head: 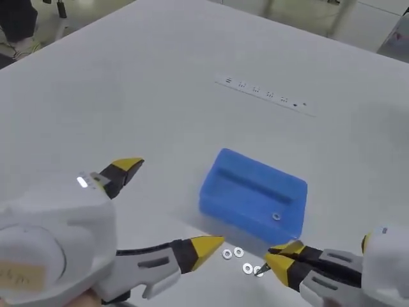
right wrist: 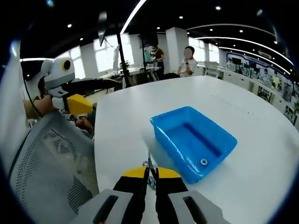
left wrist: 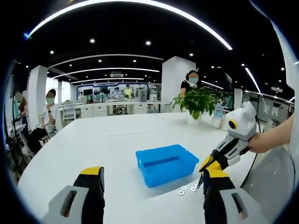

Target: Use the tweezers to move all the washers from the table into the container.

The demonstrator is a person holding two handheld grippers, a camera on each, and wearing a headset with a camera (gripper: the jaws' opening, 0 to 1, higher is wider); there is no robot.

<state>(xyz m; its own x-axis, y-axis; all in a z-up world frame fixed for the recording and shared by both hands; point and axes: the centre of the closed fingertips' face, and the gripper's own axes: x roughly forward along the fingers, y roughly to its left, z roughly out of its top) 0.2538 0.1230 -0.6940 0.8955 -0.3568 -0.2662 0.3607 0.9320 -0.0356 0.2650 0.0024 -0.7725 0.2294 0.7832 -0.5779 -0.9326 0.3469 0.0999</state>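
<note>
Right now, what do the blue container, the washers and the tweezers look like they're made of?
The container: likely moulded plastic, uniform saturated blue, matte with soft rounded edges. The washers: probably metal, small silvery rings with bright glints. The tweezers, in the right hand-held gripper: thin and dark with a pale sheen, possibly steel; too small to be sure.

Socket strip (head: 265,96): set in table (head: 128,96), well beyond the tweezers (right wrist: 149,163);
Potted plant (left wrist: 196,101): at the far table edge, beyond the tweezers
</note>
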